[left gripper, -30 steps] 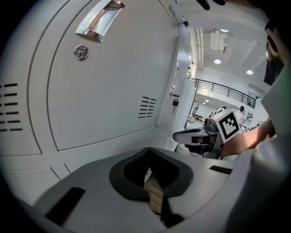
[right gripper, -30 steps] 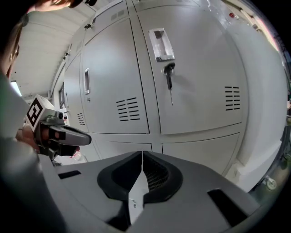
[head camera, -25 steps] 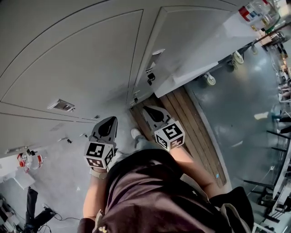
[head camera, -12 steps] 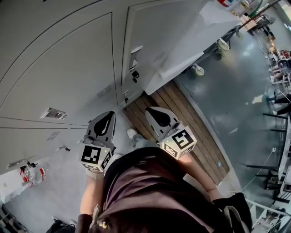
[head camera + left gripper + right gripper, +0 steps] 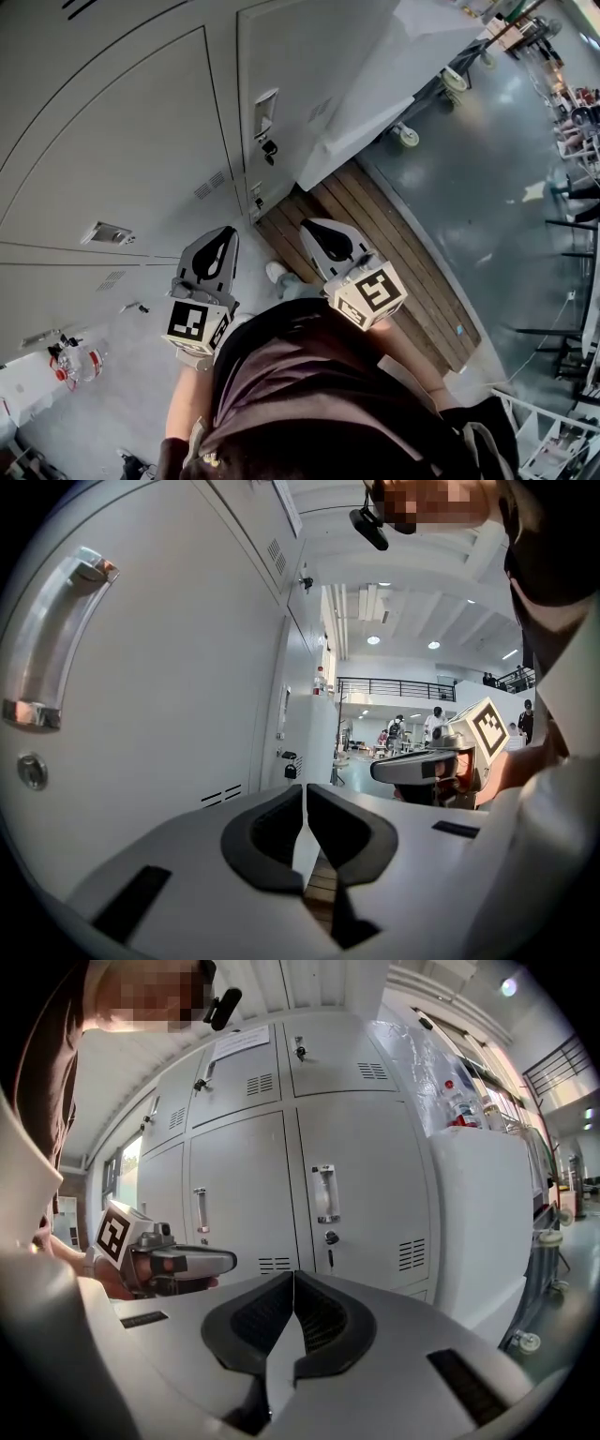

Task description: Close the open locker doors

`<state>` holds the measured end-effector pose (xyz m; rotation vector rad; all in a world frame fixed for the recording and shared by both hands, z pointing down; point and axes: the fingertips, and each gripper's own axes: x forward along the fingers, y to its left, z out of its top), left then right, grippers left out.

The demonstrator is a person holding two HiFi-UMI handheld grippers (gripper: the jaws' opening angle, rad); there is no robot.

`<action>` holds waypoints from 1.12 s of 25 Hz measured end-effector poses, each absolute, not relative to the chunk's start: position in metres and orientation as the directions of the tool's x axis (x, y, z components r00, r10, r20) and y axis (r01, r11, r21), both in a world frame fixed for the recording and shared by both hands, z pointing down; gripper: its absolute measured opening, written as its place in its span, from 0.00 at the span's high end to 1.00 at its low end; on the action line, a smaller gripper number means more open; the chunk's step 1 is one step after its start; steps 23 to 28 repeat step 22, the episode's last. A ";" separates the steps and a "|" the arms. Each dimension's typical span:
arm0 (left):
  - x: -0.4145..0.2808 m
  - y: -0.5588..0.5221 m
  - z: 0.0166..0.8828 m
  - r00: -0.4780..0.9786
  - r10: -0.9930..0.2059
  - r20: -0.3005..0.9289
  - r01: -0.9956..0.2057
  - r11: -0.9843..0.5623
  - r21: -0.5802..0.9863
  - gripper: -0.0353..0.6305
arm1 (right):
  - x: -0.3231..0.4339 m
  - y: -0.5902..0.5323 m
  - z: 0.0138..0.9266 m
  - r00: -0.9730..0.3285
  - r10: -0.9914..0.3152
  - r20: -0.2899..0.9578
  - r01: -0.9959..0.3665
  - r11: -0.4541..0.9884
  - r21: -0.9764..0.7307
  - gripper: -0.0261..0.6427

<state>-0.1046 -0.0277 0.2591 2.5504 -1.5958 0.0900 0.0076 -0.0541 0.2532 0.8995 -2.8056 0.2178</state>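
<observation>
The grey locker doors (image 5: 141, 150) all look closed against their frames in the head view. In the right gripper view the lockers (image 5: 356, 1185) stand ahead, with upright handles (image 5: 325, 1194) and a keyhole below. My left gripper (image 5: 221, 236) is shut and empty, held low beside a locker door (image 5: 159, 696) with a metal handle (image 5: 56, 639). My right gripper (image 5: 312, 227) is also shut on nothing and hangs apart from the lockers, over the wooden boards. Each gripper shows in the other's view: right gripper (image 5: 422, 766), left gripper (image 5: 178, 1262).
A slatted wooden platform (image 5: 403, 272) lies on the floor below the lockers. A white cabinet on castors (image 5: 375, 84) stands right of the lockers. A red extinguisher (image 5: 75, 361) sits at the lower left. Distant people and tables are on the grey floor (image 5: 487, 169).
The head view has swung, so the lockers slid left and the platform came more into view. Both grippers stay shut, about where they were in front of the body.
</observation>
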 end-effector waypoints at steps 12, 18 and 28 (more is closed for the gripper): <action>-0.096 -0.027 0.272 0.451 -0.875 0.175 -0.892 -0.443 0.085 0.92 | 0.018 -0.054 0.264 -0.787 -0.570 0.238 -0.603 0.791 -0.101 0.91; -0.099 -0.028 0.273 0.437 -0.883 0.174 -0.900 -0.430 0.079 0.92 | 0.017 -0.057 0.267 -0.787 -0.568 0.242 -0.603 0.791 -0.102 0.91; -0.100 -0.028 0.273 0.442 -0.879 0.182 -0.897 -0.434 0.081 0.92 | 0.015 -0.057 0.267 -0.787 -0.564 0.249 -0.601 0.793 -0.103 0.91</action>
